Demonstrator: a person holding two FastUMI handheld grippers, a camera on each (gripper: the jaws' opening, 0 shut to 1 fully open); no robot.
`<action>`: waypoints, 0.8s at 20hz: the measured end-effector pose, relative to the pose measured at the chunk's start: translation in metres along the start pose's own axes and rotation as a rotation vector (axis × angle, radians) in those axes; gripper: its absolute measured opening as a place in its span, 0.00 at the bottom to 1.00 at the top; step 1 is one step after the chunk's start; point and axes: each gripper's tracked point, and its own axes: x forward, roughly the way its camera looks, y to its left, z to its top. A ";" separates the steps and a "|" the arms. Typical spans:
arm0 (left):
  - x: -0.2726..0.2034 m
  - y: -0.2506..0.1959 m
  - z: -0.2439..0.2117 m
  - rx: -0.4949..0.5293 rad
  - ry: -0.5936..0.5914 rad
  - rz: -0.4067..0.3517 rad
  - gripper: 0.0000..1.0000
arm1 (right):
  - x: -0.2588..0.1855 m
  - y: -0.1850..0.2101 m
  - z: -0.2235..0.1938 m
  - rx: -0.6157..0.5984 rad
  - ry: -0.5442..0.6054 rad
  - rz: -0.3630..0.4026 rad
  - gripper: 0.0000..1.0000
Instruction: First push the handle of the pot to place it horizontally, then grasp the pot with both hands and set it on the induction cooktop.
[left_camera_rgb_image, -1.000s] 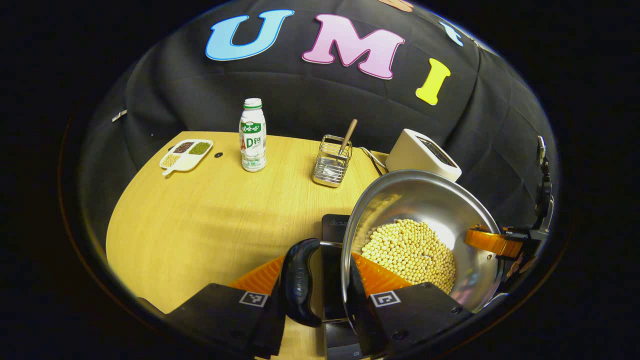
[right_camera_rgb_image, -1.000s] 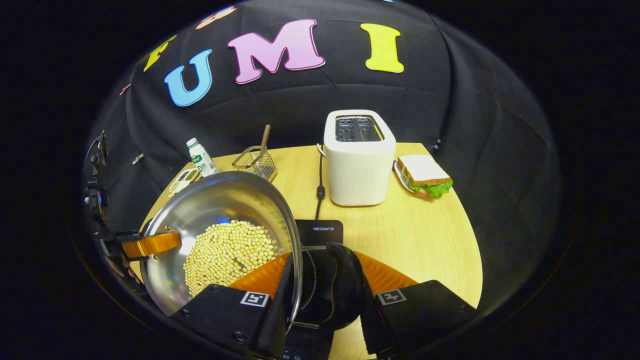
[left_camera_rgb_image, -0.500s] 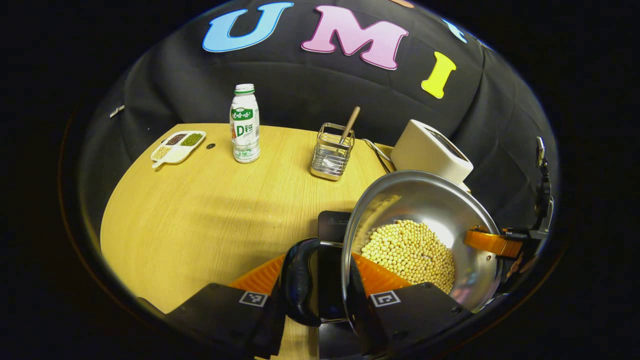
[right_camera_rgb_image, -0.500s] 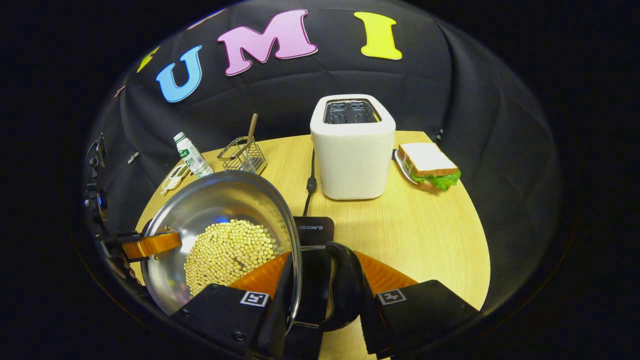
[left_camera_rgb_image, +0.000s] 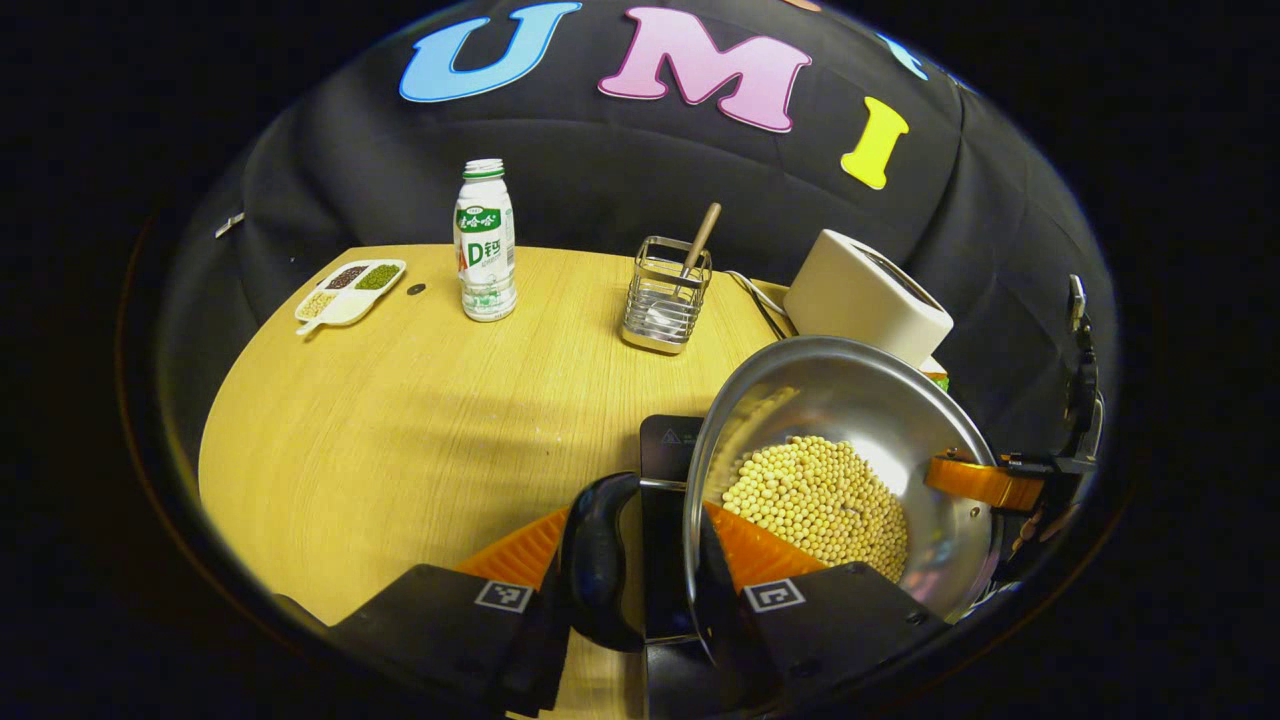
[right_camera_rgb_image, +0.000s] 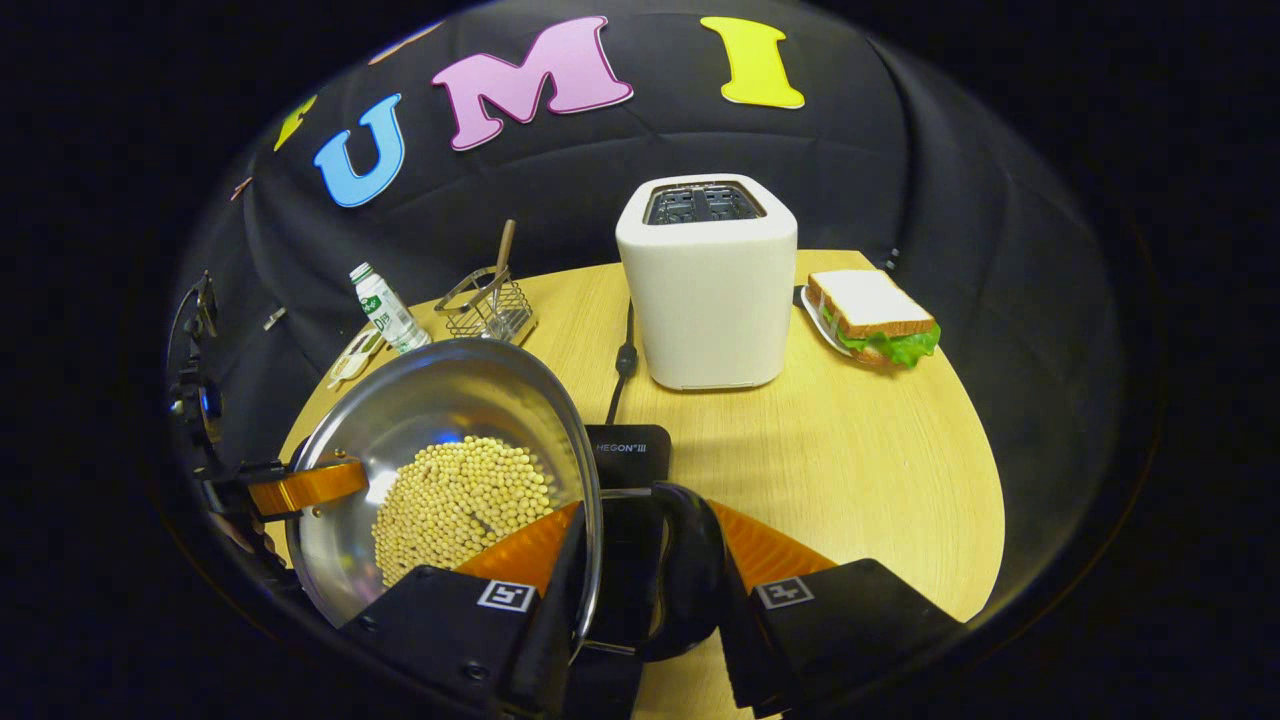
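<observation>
We held the pot (left_camera_rgb_image: 850, 420), full of beans (left_camera_rgb_image: 820, 505), between our two tongs, just above the cooktop (left_camera_rgb_image: 668, 445). Our left tongs (left_camera_rgb_image: 640, 570) were closed on its left handle (left_camera_rgb_image: 598, 560), the rim inside the fingers. Our right tongs (right_camera_rgb_image: 645, 575) clamped the right handle (right_camera_rgb_image: 690, 565). Beyond them stood the toaster (right_camera_rgb_image: 708, 285), well apart.

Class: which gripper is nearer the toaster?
Right. The right gripper holds the pot handle on the toaster side; the left gripper holds the far handle.
</observation>
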 end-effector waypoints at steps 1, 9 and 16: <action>-0.001 0.000 -0.001 0.006 0.009 0.003 0.63 | 0.001 0.000 0.001 0.016 -0.001 0.011 0.65; -0.003 -0.001 -0.005 -0.033 0.041 0.018 0.65 | -0.006 0.006 -0.007 0.047 0.033 0.077 0.60; -0.015 0.016 -0.006 -0.003 0.048 0.120 0.87 | -0.022 -0.007 -0.005 0.004 0.006 0.003 0.99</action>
